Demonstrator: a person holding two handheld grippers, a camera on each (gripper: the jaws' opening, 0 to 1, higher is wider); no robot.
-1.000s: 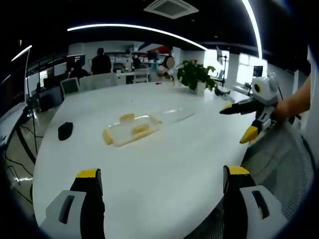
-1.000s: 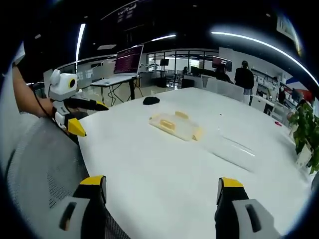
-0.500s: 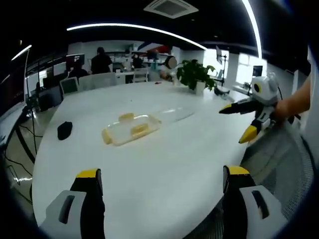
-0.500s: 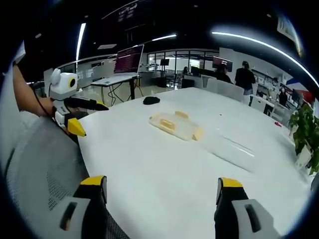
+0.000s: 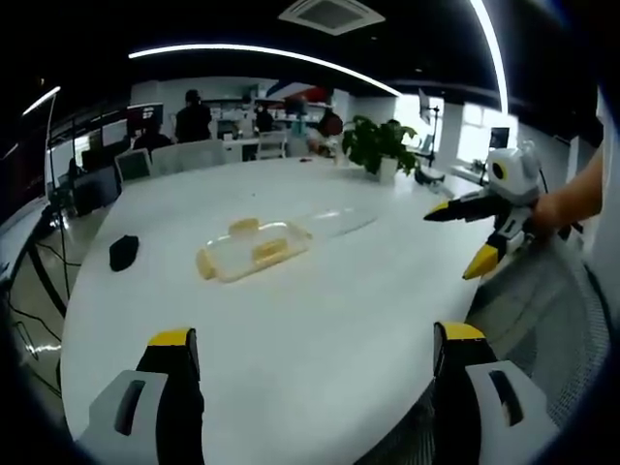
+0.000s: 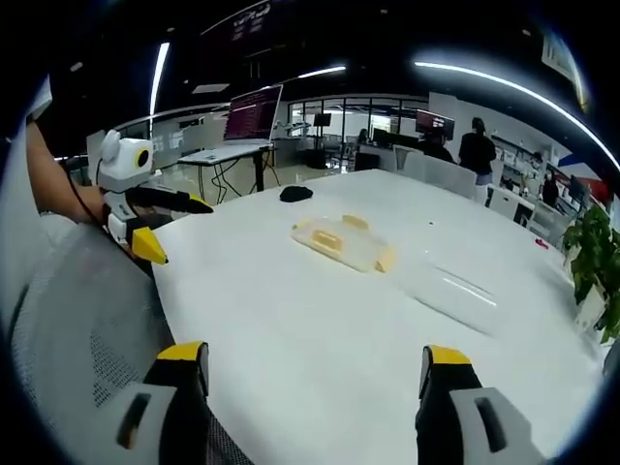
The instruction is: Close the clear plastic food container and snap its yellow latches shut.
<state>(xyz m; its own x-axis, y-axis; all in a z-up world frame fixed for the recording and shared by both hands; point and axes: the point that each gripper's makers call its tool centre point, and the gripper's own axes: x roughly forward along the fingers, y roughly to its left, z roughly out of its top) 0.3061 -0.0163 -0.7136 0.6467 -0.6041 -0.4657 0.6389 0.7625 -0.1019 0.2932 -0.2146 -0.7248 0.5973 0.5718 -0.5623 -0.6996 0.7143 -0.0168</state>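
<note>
Both sets of jaws are spread wide with nothing in them. Left gripper (image 5: 308, 349) and right gripper (image 6: 308, 356) hang at the near edge of the big round white table (image 5: 320, 320), well apart from the clear plastic food container with yellow latches (image 5: 254, 252). That container sits out mid-table, its long axis running left-low to right-high in the left gripper view. Its clear lid (image 5: 337, 222) lies flat just beside it at the far end, off the box. Small black object (image 5: 123, 252) sits off to the side.
</note>
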